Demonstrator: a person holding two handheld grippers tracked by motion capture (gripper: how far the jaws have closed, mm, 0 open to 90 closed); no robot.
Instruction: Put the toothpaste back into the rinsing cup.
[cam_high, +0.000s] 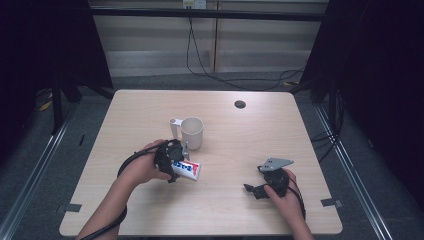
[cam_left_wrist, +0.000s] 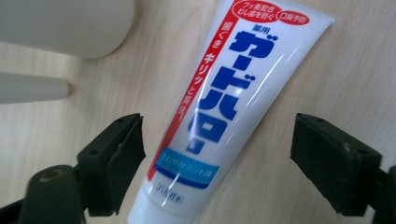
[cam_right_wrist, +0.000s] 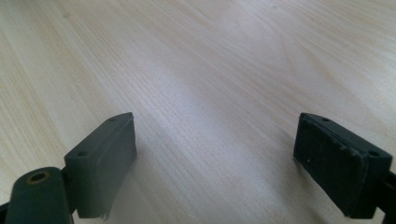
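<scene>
A white toothpaste tube (cam_high: 187, 169) with blue and red print lies on the wooden table (cam_high: 225, 210), just in front of a white mug (cam_high: 192, 132). My left gripper (cam_high: 176, 165) is lowered over the tube. In the left gripper view the tube (cam_left_wrist: 219, 107) lies lengthwise between the two black jaws of that gripper (cam_left_wrist: 217, 156), with a gap on each side, so it stands open. My right gripper (cam_high: 255, 190) rests low over bare wood at the right front, and its own view shows the right gripper (cam_right_wrist: 215, 163) wide open with nothing between its jaws.
The mug (cam_left_wrist: 70, 23) and its handle (cam_left_wrist: 32, 87) sit close beyond the left jaw. A round cable hole (cam_high: 240, 104) is at the table's far side. Dark curtains flank the table and cables run on the floor behind.
</scene>
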